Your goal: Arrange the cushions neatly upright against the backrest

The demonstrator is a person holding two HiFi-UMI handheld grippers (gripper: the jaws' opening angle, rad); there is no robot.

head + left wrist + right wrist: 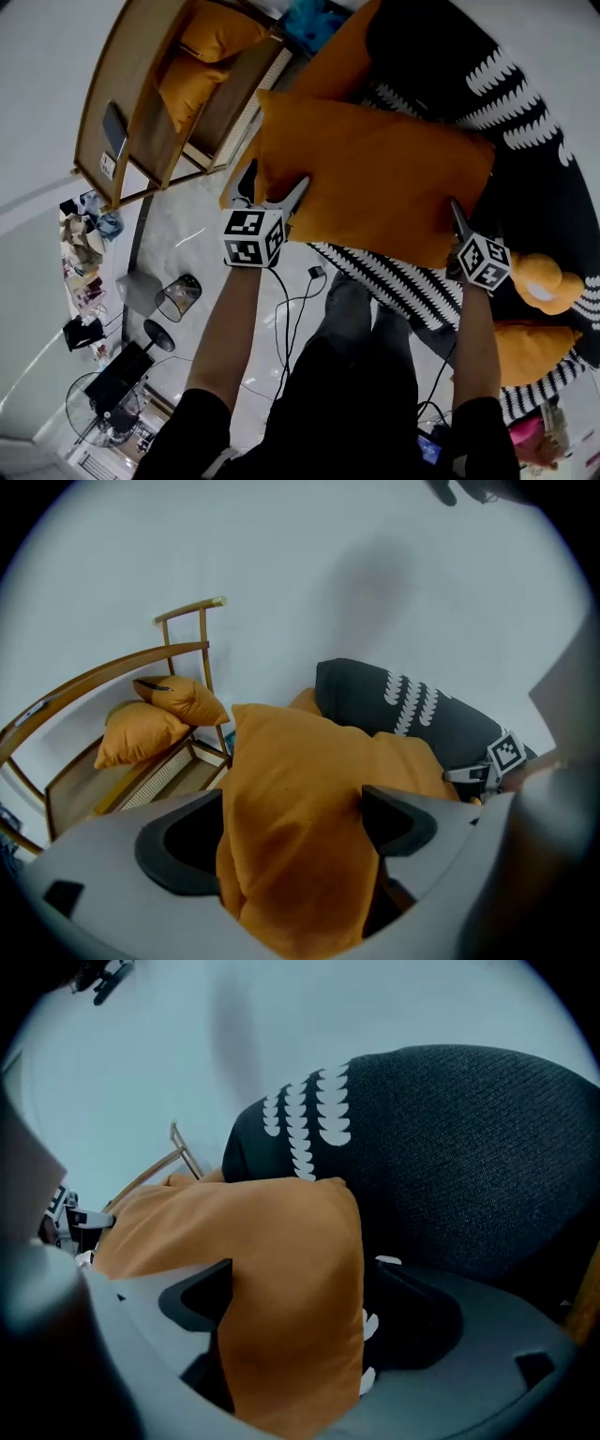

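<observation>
One large orange cushion (375,178), plump, plain and softly rumpled, stretched broadside across the middle of the head view, over the black sofa (525,122) whose white leaf marks run toward 1 o'clock. Behind it at 12 o'clock, a second orange cushion (342,61) against the same dark knit. Off at 10 o'clock, well apart, a wooden bench (141,94) bearing two more orange cushions (202,56). Between bench and sofa, pale floor (187,225), crossed nearer 6 o'clock by a thin cable (291,309). At 4 o'clock, an orange plush toy (544,281) just beside the big cushion's near right corner, crowding that side. Left gripper (292,829) at the cushion's near left corner, jaws spread wide, orange fabric bulging up loosely between them. Right gripper (305,1307) at the near right corner, jaws likewise wide apart, fabric filling most of the gap, a sliver of white sofa pattern showing beside the right-hand jaw. Left forearm (234,328) and right forearm (473,347) reaching forward and down, roughly parallel, marker cubes turned up toward the head camera.
</observation>
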